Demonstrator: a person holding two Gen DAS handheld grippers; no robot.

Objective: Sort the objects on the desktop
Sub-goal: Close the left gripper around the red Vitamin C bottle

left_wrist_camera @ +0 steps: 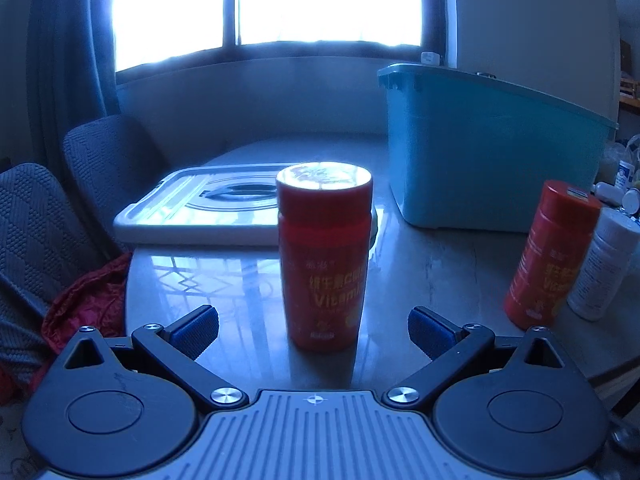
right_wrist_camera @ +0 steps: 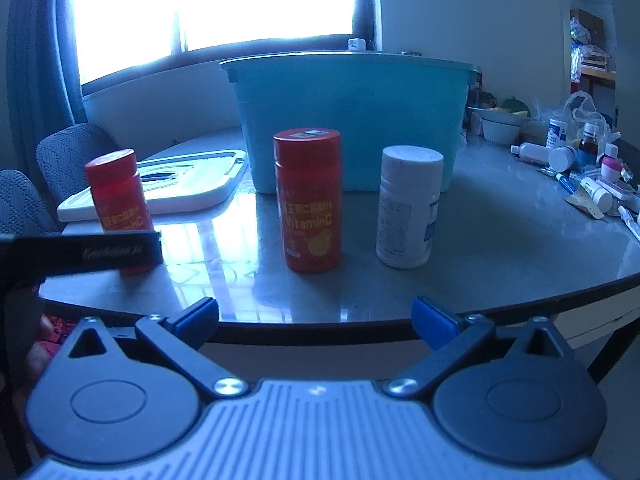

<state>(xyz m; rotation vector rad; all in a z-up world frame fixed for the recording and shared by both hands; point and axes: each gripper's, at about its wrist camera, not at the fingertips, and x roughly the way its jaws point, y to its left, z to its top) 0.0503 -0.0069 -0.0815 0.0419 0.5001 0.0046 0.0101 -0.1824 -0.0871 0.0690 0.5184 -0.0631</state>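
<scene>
While both claws gape, a teal bin [right_wrist_camera: 348, 120] backs three bottles.

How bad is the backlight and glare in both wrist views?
Left wrist: the window is blown out to white, the near Vitamin C bottle has glare on its cap, and the window's reflection streaks the tabletop. Right wrist: same clipped window, blue cast, fisheye bending the table edge; the white bottle label is unreadable.
</scene>
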